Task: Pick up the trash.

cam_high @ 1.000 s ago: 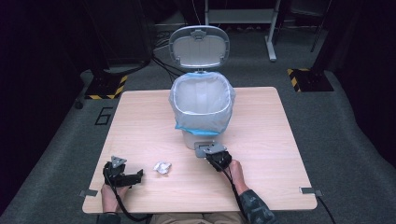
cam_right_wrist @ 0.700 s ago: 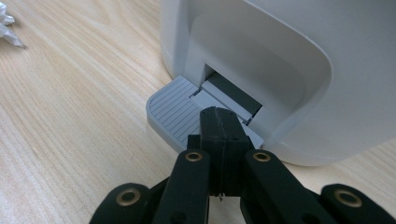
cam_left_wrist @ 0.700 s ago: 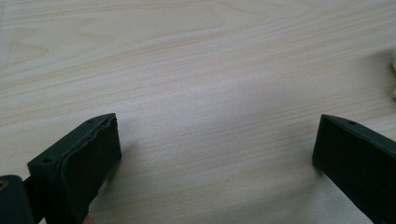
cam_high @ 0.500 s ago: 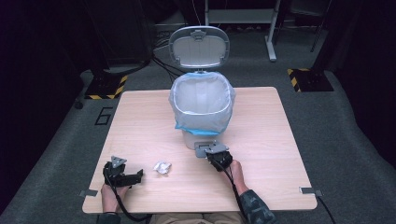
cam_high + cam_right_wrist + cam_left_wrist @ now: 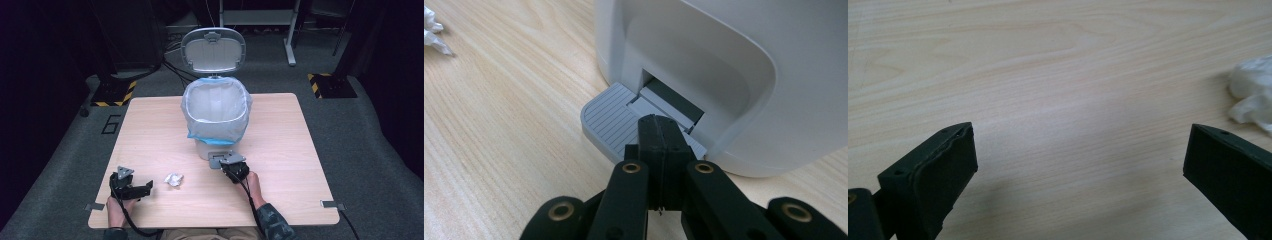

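Pedal (image 5: 624, 122) of bin (image 5: 216, 117) under closed right hand-held gripper (image 5: 659, 125), lid (image 5: 213, 50) up; left hand-held gripper (image 5: 1073, 165) wide, empty, near crumpled paper (image 5: 173, 179) on desk (image 5: 300, 150).

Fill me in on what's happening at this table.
A person works two hand-held grippers at a wooden table. The right gripper, jaws shut, presses on the grey pedal of a small bin, whose lid stands open over a bag-lined opening. The left gripper rests with jaws wide open beside a crumpled piece of white paper, which lies on the table, not yet picked up.
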Motion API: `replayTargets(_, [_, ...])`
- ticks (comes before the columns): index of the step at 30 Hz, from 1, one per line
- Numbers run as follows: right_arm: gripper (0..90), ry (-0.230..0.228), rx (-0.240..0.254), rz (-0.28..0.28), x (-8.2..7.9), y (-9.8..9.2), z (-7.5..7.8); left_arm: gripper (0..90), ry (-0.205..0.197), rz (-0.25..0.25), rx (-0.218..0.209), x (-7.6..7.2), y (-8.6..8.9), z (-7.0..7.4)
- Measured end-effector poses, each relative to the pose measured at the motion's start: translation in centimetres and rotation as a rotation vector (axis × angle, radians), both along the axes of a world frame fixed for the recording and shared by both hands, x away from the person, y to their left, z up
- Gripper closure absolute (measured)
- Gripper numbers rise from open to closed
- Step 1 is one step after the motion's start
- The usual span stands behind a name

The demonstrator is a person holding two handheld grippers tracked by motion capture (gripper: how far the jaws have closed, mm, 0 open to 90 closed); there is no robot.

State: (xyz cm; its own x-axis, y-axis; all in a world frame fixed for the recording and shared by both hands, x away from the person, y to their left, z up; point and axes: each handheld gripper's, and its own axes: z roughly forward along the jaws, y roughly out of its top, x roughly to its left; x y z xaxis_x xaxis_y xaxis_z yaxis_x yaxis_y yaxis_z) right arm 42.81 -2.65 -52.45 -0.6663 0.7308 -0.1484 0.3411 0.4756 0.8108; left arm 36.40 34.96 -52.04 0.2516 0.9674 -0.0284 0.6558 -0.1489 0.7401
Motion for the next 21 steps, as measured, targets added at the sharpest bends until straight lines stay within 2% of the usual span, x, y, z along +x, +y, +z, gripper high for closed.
replayTargets(7, [90.0, 0.0, 0.001, 0.005, 0.2, -0.2, 0.0, 0.5, -0.01, -0.06, -0.029, -0.2, -1.0, 1.9])
replayTargets(11, [90.0, -0.005, 0.001, 0.009, 0.2, -0.2, 0.0, 0.0, -0.024, -0.098, -0.027, -0.1, -1.9, 2.7])
replayTargets(16, [90.0, -0.003, 0.002, 0.007, 0.2, -0.3, 0.0, 0.0, -0.029, -0.139, -0.037, 0.2, -3.2, 3.2])
replayTargets(17, [90.0, 0.005, 0.019, 0.006, 0.2, -0.2, 0.0, 0.0, -0.029, -0.143, -0.033, 0.2, -3.4, 3.2])
replayTargets(21, [90.0, -0.003, 0.007, 0.007, 0.3, -0.3, 0.0, 0.0, -0.019, -0.173, -0.035, 0.6, -4.4, 3.2])
